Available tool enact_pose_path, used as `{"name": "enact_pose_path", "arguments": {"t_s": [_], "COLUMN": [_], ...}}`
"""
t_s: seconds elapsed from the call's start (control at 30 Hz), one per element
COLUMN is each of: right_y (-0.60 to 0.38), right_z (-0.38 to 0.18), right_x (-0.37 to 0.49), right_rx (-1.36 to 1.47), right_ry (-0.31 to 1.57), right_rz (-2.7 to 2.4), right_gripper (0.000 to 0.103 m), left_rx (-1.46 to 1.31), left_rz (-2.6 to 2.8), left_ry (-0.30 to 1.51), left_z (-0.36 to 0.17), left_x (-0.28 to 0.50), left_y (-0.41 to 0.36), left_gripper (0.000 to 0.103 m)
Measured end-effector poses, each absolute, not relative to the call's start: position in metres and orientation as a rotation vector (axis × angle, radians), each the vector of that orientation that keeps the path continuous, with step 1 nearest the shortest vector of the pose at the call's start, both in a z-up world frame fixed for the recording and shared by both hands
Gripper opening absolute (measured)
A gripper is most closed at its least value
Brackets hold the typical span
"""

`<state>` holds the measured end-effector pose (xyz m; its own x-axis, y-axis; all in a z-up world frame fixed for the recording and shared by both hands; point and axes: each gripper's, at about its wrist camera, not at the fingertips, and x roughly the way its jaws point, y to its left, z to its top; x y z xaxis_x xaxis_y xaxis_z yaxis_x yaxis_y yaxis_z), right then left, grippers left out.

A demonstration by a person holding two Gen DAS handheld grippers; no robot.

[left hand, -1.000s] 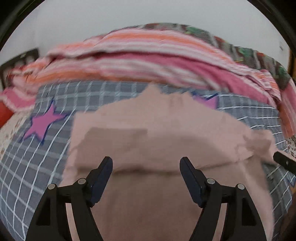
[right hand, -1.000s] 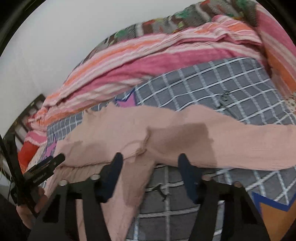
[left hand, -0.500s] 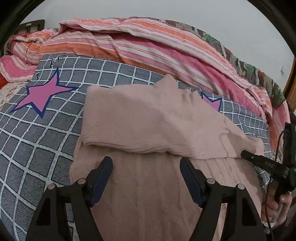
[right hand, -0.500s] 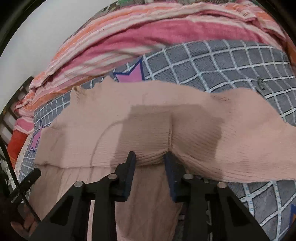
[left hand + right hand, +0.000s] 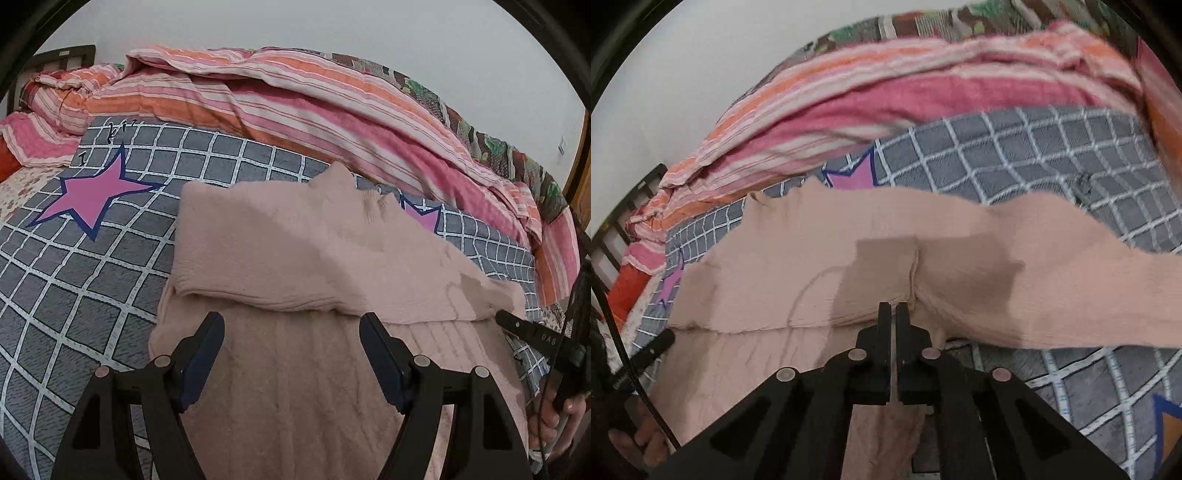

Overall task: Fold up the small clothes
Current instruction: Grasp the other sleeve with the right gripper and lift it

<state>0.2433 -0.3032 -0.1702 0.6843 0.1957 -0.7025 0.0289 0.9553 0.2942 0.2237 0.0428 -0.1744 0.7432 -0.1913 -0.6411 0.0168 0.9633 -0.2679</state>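
Observation:
A pale pink knit sweater (image 5: 295, 251) lies on the grey checked bedspread (image 5: 92, 266), its far half folded over the near half. My left gripper (image 5: 293, 328) is open and empty, its jaws wide apart just above the near layer, short of the fold edge. In the right wrist view the sweater (image 5: 812, 266) stretches across the frame with a sleeve running right. My right gripper (image 5: 894, 308) is shut on the folded edge of the sweater near the armpit. The right gripper's tip (image 5: 517, 326) shows at the sweater's right edge in the left wrist view.
A striped pink and orange quilt (image 5: 295, 96) is heaped along the far side of the bed. Pink stars (image 5: 92, 192) mark the bedspread. A dark headboard (image 5: 55, 61) stands at the far left. The left gripper's finger (image 5: 650, 350) shows at the left in the right wrist view.
The right gripper has closed from wide open onto the sweater's folded edge. The left gripper stayed open and drew back slightly, its view steadying over the sweater.

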Motion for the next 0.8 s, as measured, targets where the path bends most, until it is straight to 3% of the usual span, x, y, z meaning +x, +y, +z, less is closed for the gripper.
{"name": "enact_pose_path", "arguments": {"t_s": [0.03,0.07,0.1,0.17,0.23,0.33,0.37,0.57,0.8], "right_y": [-0.303,-0.304,-0.305,-0.306,-0.303,-0.295,-0.295,-0.305,-0.306], "right_z": [-0.171,-0.172,-0.174,-0.177,-0.182,-0.187,-0.186,-0.171,-0.18], "right_x": [0.246,0.249,0.252,0.257,0.263,0.268,0.267,0.253,0.257], "right_rx": [0.308,0.319,0.324,0.34,0.34,0.294,0.29,0.32,0.326], "right_ry": [0.821,0.826,0.828,0.837,0.86,0.889,0.88,0.778,0.859], "right_rz": [0.102,0.101,0.091,0.096,0.093,0.077,0.079,0.078,0.042], "right_gripper": [0.015,0.031,0.039,0.039,0.035,0.019,0.004,0.003,0.006], "left_rx": [-0.253,-0.254,-0.256,-0.262,-0.271,-0.285,-0.288,-0.296,-0.275], "left_rz": [-0.115,-0.116,-0.119,-0.122,-0.124,-0.126,-0.125,-0.121,-0.104], "left_ry": [0.724,0.721,0.72,0.724,0.73,0.736,0.733,0.733,0.772], "left_z": [-0.174,-0.174,-0.174,-0.175,-0.176,-0.177,-0.177,-0.178,-0.184], "left_x": [0.223,0.223,0.223,0.223,0.224,0.225,0.225,0.224,0.23], "left_y": [0.043,0.043,0.043,0.044,0.045,0.045,0.046,0.048,0.046], "left_gripper": [0.074,0.074,0.074,0.074,0.074,0.074,0.074,0.074,0.074]}}
